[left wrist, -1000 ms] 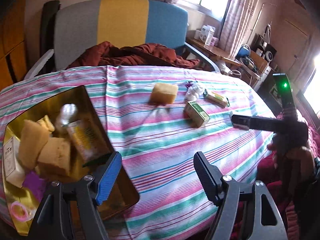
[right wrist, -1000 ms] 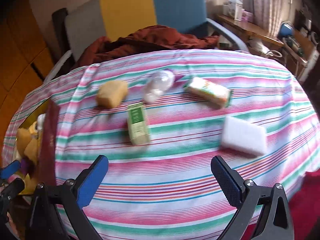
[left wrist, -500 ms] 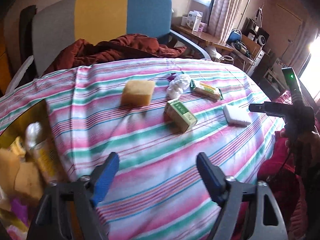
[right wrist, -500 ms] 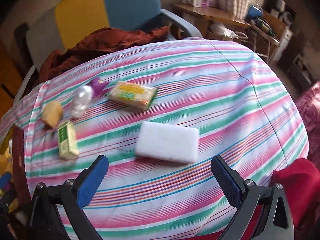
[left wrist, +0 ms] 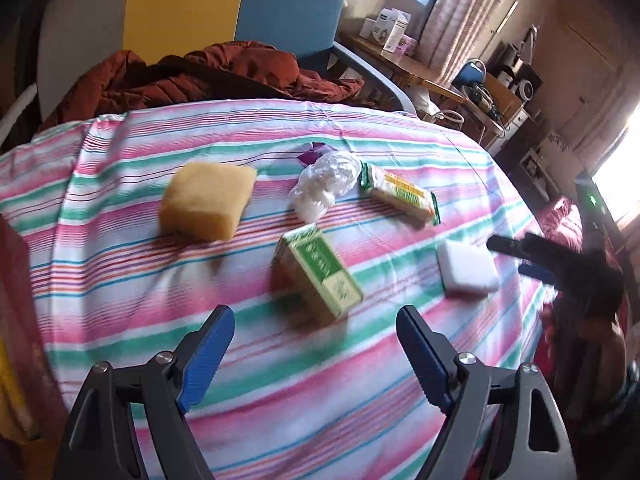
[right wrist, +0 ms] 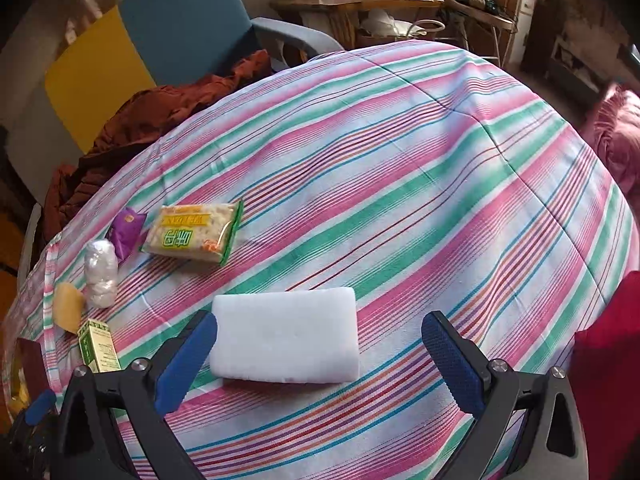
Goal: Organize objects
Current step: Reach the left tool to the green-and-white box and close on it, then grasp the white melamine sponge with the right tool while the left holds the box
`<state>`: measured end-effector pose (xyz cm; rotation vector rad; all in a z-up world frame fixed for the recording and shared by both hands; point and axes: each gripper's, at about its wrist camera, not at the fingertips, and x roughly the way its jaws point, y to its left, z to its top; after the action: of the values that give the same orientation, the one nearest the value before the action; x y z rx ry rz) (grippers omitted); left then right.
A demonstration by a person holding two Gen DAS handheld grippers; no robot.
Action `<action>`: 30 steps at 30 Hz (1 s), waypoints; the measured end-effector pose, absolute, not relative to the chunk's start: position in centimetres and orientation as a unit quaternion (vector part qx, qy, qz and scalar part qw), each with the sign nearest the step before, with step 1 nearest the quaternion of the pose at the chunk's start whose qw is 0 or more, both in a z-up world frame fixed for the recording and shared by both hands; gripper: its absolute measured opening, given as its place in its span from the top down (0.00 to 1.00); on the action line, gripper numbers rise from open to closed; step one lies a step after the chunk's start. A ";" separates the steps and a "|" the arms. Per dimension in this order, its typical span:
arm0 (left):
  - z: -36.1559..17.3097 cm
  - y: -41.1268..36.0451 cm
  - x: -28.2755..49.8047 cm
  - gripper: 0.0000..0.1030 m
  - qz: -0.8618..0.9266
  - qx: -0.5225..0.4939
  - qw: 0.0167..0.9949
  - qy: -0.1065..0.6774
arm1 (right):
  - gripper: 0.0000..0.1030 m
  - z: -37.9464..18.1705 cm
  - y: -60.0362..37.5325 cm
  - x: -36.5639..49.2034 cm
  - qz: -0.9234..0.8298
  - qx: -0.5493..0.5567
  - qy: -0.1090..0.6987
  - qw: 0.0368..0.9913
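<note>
On the striped tablecloth [left wrist: 120, 280] lie a yellow sponge [left wrist: 206, 200], a clear plastic bag of white stuff [left wrist: 324, 184], a biscuit packet [left wrist: 400, 194], a green box [left wrist: 320, 276] and a white sponge [left wrist: 466, 270]. My left gripper [left wrist: 316, 356] is open and empty, just short of the green box. My right gripper [right wrist: 320, 360] is open, its fingers either side of the white sponge [right wrist: 286, 340], not closed on it. The right gripper also shows in the left wrist view [left wrist: 516, 258]. The biscuit packet [right wrist: 192, 234], bag [right wrist: 100, 274], yellow sponge [right wrist: 68, 312] and green box [right wrist: 98, 346] lie left in the right wrist view.
A purple wrapper [right wrist: 126, 228] lies by the bag. A chair [left wrist: 192, 8] with a rust-red jacket [left wrist: 192, 76] stands behind the table. A tin's dark red edge [left wrist: 16, 320] is at far left. A cluttered wooden desk [right wrist: 400, 0] stands behind.
My left gripper has swung right from the tin of items toward the green box. My right gripper has moved right and closed in over the white sponge. Both stayed open.
</note>
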<state>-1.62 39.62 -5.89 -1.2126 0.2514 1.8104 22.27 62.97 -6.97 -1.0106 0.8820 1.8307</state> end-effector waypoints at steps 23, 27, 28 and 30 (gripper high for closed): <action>-10.6 43.0 -3.0 0.71 0.746 -0.479 0.424 0.187 | 0.00 -8.0 63.5 20.1 0.740 -0.427 0.322 0.408; -10.7 41.2 -1.6 0.71 0.746 -0.463 0.437 0.194 | 0.00 -8.8 64.0 20.0 0.730 -0.440 0.325 0.409; -10.7 40.6 -1.3 0.71 0.746 -0.461 0.440 0.193 | 0.00 -9.0 64.1 20.0 0.730 -0.439 0.335 0.403; -10.6 39.3 -0.7 0.71 0.746 -0.459 0.443 0.191 | 0.00 -9.5 64.2 20.0 0.733 -0.434 0.366 0.375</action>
<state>-0.66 39.32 -10.58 -1.1387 0.4739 1.8493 20.04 64.15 -9.52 -1.1115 0.9381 1.8750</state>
